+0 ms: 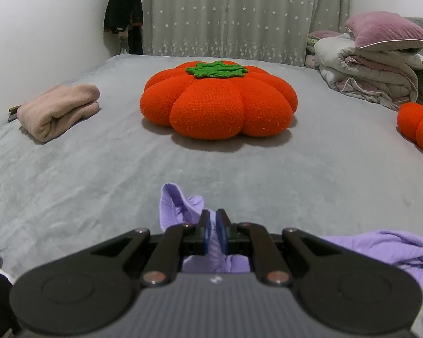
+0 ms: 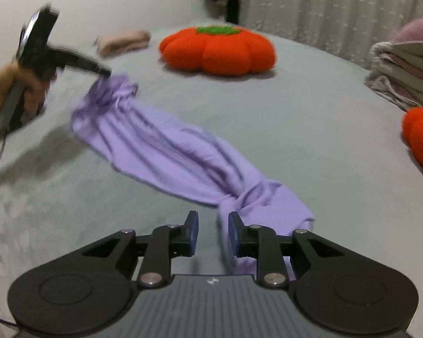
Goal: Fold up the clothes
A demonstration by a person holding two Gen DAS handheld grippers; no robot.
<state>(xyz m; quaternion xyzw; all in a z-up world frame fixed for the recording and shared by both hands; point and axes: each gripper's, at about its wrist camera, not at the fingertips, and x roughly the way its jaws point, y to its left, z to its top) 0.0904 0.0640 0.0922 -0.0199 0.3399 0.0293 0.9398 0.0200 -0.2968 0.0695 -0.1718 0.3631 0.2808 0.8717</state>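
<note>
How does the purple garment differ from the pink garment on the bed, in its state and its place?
The purple garment lies unfolded and stretched out in long wrinkles; the pink garment is folded into a compact bundle. The purple garment is clamped at one end by the left gripper, with the open right gripper at its other end; the pink garment is touched by neither. The purple garment lies near the cameras, the pink garment farther off. Both rest on the grey bed cover.

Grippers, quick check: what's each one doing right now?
Left gripper: shut on the purple garment, one end pinched and lifted.
Right gripper: open, jaws apart, holding nothing; the garment's other end lies beside its right jaw.
</note>
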